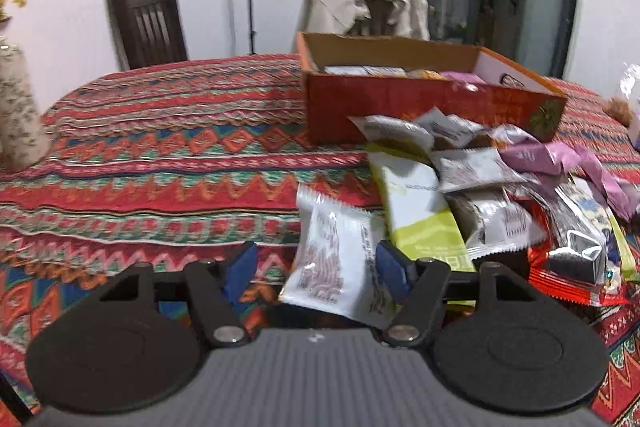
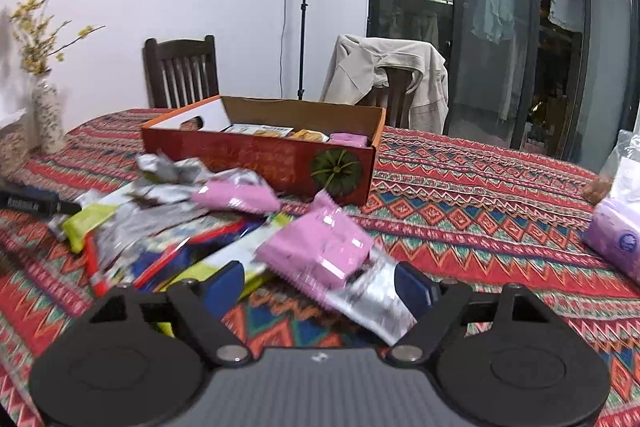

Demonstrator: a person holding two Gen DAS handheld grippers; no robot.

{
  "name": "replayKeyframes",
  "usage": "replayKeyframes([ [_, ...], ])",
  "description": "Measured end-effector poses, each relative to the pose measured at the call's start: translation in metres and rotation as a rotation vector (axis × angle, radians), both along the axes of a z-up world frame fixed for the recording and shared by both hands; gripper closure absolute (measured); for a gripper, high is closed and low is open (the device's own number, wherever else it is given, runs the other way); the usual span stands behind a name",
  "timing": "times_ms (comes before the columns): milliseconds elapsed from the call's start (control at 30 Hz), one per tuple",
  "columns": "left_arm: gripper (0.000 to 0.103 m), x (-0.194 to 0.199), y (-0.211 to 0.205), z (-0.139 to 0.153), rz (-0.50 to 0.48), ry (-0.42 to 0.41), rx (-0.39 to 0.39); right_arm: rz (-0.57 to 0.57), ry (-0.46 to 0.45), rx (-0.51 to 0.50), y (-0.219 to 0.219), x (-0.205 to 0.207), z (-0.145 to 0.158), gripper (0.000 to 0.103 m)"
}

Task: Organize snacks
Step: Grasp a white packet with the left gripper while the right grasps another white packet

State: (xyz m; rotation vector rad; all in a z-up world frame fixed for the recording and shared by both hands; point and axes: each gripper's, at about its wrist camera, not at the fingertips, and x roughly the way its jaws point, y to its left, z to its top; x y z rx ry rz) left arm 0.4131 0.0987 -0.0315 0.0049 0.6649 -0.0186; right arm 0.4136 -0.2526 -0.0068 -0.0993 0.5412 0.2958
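A red-orange cardboard box [image 1: 400,99] [image 2: 260,155] stands open on the patterned tablecloth, with a few packets inside. In front of it lies a loose pile of snack packets [image 1: 500,187] [image 2: 168,223]. My left gripper [image 1: 316,269] is open at the pile's left edge. A white packet with brown print [image 1: 332,259] lies between its blue pads, against the right pad and apart from the left one. My right gripper [image 2: 320,285] is open at the pile's right end, with a pink packet [image 2: 320,247] and a silver packet [image 2: 372,299] between its pads.
A patterned vase [image 1: 16,115] [image 2: 48,119] with yellow flowers stands at the table's left. A purple tissue pack [image 2: 616,239] and a plastic bag [image 2: 624,167] sit at the right edge. Behind the table stand a dark wooden chair [image 2: 180,71] and a second chair draped with a beige jacket [image 2: 392,75].
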Motion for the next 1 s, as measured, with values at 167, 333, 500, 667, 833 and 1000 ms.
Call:
replayKeyframes([
  [167, 0.027, 0.003, -0.005, -0.007, 0.000, 0.006, 0.007, -0.036, 0.071, 0.119, -0.007, 0.045, -0.011, 0.029],
  [333, 0.060, -0.001, 0.001, -0.005, 0.016, -0.013, -0.017, -0.038, 0.068, 0.120, -0.007, 0.057, -0.017, 0.031],
  [500, 0.062, -0.015, 0.011, -0.001, 0.080, -0.012, -0.056, -0.127, 0.061, 0.048, -0.024, 0.045, -0.015, 0.031],
  [667, 0.062, -0.042, 0.008, 0.009, 0.101, -0.032, -0.056, -0.181, 0.109, 0.070, -0.039, 0.035, -0.030, 0.058],
  [833, 0.062, -0.077, 0.001, 0.023, 0.114, -0.057, -0.084, -0.170, 0.122, 0.049, -0.042, 0.016, -0.033, 0.061],
  [1000, 0.062, -0.108, -0.007, 0.036, 0.108, -0.076, -0.101, -0.143, 0.096, 0.037, -0.040, -0.019, -0.024, 0.061],
])
